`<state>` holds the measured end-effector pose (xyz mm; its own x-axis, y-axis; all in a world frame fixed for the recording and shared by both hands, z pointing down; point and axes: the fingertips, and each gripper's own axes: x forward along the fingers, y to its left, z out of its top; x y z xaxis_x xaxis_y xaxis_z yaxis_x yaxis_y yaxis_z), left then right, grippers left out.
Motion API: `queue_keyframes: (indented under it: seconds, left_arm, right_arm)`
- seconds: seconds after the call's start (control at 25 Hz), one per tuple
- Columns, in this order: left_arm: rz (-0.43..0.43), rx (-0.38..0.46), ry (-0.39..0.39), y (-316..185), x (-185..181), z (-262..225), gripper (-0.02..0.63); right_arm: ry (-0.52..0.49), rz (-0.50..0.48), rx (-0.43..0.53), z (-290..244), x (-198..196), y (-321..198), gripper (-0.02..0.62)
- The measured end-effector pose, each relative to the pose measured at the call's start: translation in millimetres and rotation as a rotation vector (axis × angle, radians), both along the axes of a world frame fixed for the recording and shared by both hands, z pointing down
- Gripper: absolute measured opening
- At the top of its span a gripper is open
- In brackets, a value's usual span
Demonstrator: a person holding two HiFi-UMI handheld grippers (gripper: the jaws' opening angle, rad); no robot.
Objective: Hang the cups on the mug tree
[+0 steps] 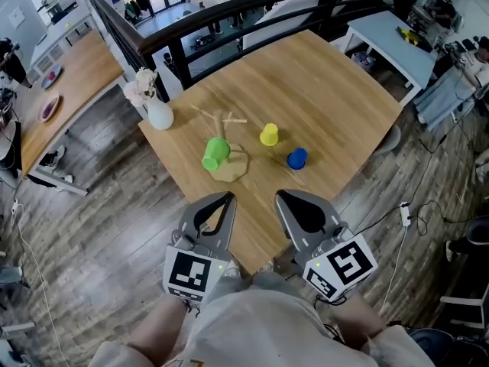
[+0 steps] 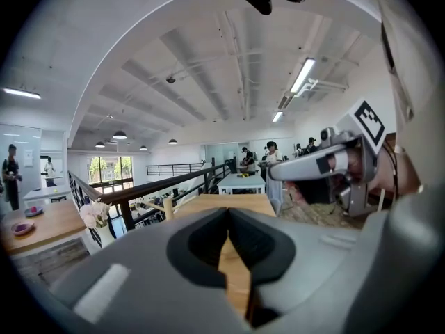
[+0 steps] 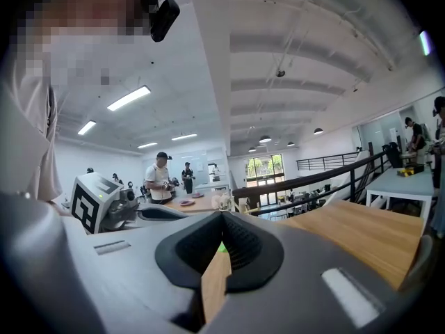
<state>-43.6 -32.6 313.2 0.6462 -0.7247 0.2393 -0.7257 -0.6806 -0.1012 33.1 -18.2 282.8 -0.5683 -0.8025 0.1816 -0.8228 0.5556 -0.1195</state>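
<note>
From where I stand, the person holds both tools low over the near edge of the wooden table (image 1: 328, 90), side by side and pointing toward the middle of it. The left gripper (image 1: 228, 196) has its jaws pressed together with nothing between them, and its own view shows only a thin seam where the dark pads meet. The right gripper (image 1: 280, 195) is the same, closed up tight and empty, with just a sliver of green showing past its tips in its own view. Ahead of them stands the wooden mug tree (image 1: 224, 125) on its flat base. The green cup (image 1: 215, 154) sits tilted against the tree over that base, though I cannot tell whether it hangs on a peg or merely leans there. The yellow cup (image 1: 269, 134) stands on the table just right of the tree, apart from it. The blue cup (image 1: 297, 158) is near the yellow one, a little closer to the person. A white vase (image 1: 159, 115) of pale flowers stands at the table's far left corner, beside a dark railing (image 1: 229, 21).
</note>
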Motion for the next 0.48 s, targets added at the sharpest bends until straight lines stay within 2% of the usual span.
queue_keyframes:
  seconds: [0.2,0.48]
  left_arm:
    - [0.019,-0.009,-0.010,-20.2,19.5,10.4,0.003]
    - [0.064,-0.009,0.000,-50.0,62.1,19.2,0.003]
  right_arm:
    - [0.021,0.094,-0.008,10.3,30.9,-28.2,0.006]
    - [0.064,0.142,-0.025,31.8,69.5,-59.3,0.089]
